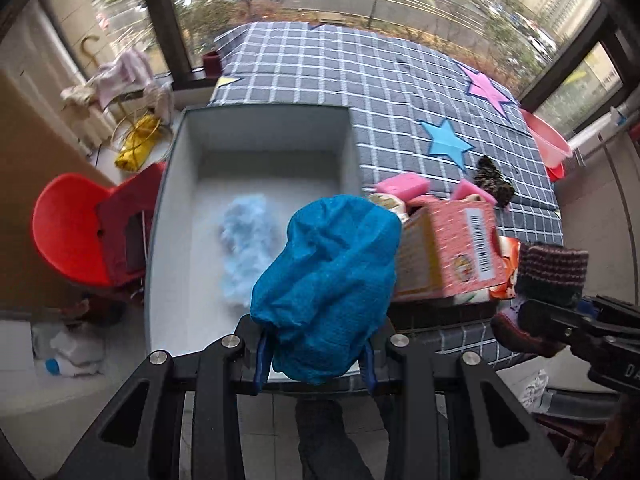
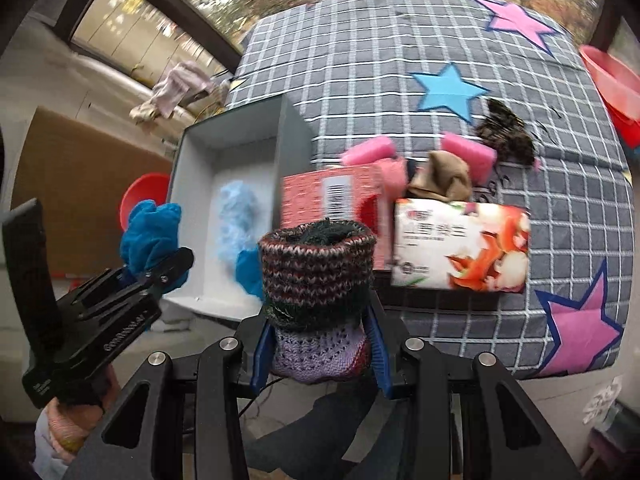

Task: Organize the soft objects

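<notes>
Step in hand: depositing. The left gripper clamps a blue cloth at the near edge of the grey box. The right gripper clamps a knitted sock beside it. Next: advance over the box, then release.

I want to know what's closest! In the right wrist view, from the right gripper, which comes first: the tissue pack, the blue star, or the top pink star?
1. Tissue pack, just ahead and right of the right gripper.
2. Blue star, mid-cloth.
3. Top pink star, at the far edge.
</notes>
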Motion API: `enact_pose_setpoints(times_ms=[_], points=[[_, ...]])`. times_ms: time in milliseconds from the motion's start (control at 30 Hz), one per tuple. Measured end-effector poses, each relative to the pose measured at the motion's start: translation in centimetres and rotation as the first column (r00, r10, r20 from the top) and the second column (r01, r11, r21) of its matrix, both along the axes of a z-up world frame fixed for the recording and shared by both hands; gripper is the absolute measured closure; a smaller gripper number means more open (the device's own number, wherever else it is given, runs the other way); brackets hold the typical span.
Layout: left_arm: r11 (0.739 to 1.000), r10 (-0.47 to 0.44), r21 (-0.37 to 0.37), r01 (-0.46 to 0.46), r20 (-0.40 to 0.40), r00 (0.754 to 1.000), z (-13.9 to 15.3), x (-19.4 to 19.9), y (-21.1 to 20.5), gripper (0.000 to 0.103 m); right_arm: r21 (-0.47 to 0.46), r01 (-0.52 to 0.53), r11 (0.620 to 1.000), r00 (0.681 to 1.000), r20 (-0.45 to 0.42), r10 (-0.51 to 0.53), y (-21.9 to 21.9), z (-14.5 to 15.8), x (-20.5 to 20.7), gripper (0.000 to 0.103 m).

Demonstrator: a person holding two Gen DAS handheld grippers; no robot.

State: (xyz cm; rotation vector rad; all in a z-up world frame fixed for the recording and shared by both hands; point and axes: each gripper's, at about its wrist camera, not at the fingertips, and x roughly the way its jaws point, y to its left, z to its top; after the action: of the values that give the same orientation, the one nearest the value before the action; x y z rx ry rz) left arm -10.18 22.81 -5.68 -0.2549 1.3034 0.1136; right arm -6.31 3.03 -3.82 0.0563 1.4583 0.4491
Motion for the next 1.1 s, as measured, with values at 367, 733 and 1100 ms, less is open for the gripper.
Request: enact_pose_setpoints(times_ms=[367,733,1100], points=[[0.995,0.101,0.005,-0.101,-0.004,0.995,-1.2,-2.8,3.8,0.066,-0.019,-0.172,0.985,0.985,-0.006,0.172,7.2,-0.2,-1.0,0.061],[0.992,0.127,0.009,-0.127,-0.006,0.992,-2.1,-3.5,5.2,0.066,-0.037,-0.247,0.968,0.969,-0.020,0.247,10.6,-0.9,-1.4,0.061],[0.991,0.131,0.007,-0.131,-0.010,0.991,-2.3,-3.3,5.7,0.066,-0.042,-0.258,0.965,0.966,-0.030,0.257,11.6,-1.2,-1.3,0.061]])
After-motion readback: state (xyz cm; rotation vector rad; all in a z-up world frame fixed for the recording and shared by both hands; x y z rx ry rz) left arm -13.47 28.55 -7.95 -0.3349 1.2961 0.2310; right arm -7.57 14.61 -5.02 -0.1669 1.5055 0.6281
